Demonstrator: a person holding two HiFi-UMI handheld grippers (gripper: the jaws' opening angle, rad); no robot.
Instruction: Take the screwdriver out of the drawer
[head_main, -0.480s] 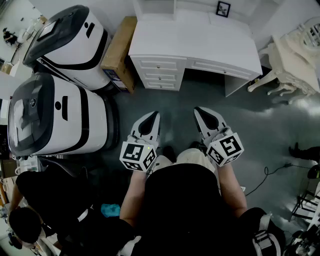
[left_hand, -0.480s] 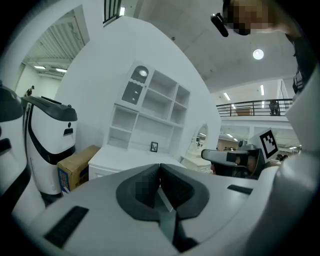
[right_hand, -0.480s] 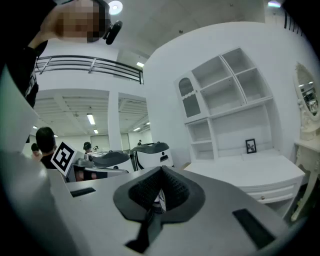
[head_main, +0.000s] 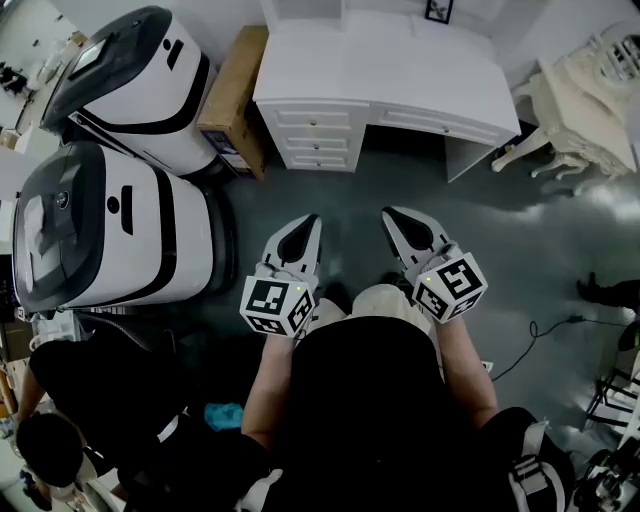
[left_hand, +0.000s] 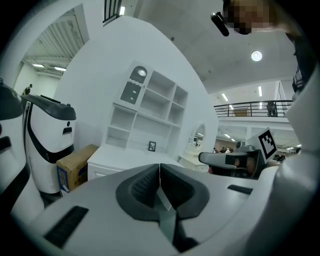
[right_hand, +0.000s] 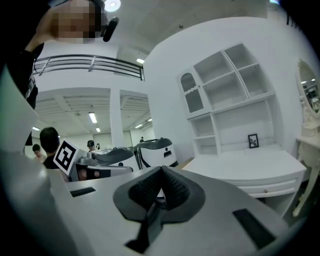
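Left hand-held gripper (head_main: 310, 222) clenched, nothing between its jaws; right hand-held gripper (head_main: 390, 214) also clenched and empty. Both held side by side over the floor (head_main: 330, 195), well short of the white counter (head_main: 400, 70). Drawers (head_main: 318, 140) under the counter's left front edge all closed; screwdriver not visible in any view. Cardboard box (head_main: 232, 95) beside counter's left end
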